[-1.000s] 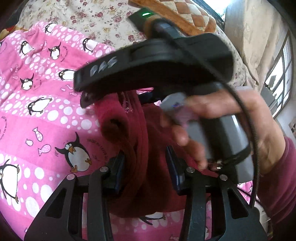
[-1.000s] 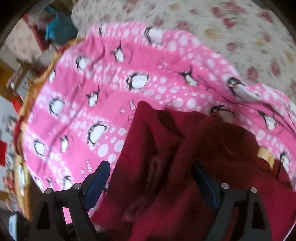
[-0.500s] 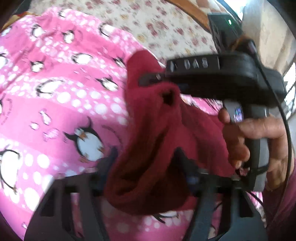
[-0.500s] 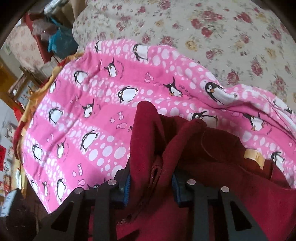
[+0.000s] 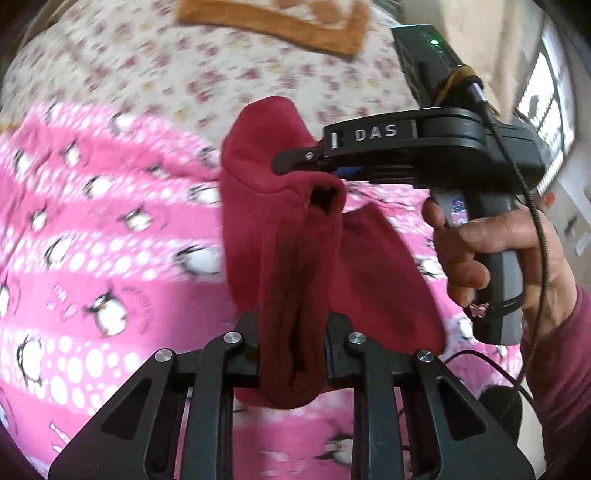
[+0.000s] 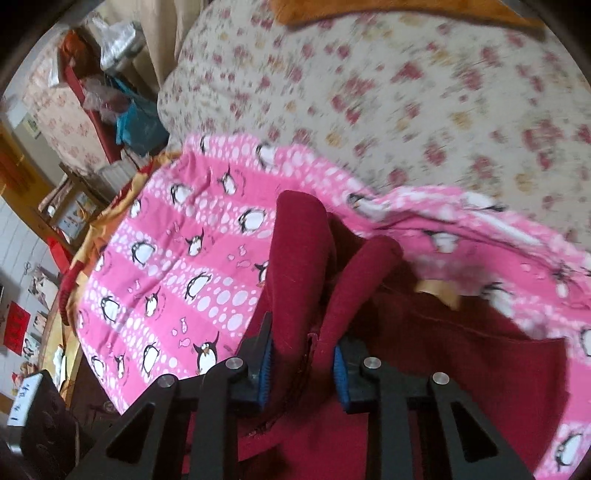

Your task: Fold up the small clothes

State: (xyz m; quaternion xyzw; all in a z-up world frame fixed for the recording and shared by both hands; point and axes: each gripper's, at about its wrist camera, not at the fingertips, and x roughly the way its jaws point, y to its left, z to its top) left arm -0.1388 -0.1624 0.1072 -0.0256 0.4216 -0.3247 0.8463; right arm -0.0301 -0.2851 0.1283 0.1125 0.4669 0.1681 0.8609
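Note:
A dark red fleece garment [image 5: 280, 229] hangs lifted above a pink penguin blanket [image 5: 92, 240]. My left gripper [image 5: 291, 343] is shut on a bunched fold of it. In the left wrist view the right gripper [image 5: 295, 162] reaches in from the right and pinches the garment's upper edge beside a sleeve opening. In the right wrist view my right gripper [image 6: 303, 354] is shut on folds of the same red garment [image 6: 299, 266], which spreads below and to the right with a tan label [image 6: 439, 291] showing.
The pink blanket [image 6: 177, 266] lies on a floral bedspread [image 6: 406, 92]. An orange checked cushion [image 5: 280, 18] lies at the far end. Cluttered furniture and bags [image 6: 110, 92] stand past the bed's left side. A window [image 5: 546, 107] is at the right.
Both grippers have closed on the red garment and lifted it off the blanket. The right gripper, open a second ago, now pinches the cloth. The views tilted up toward the bedspread.

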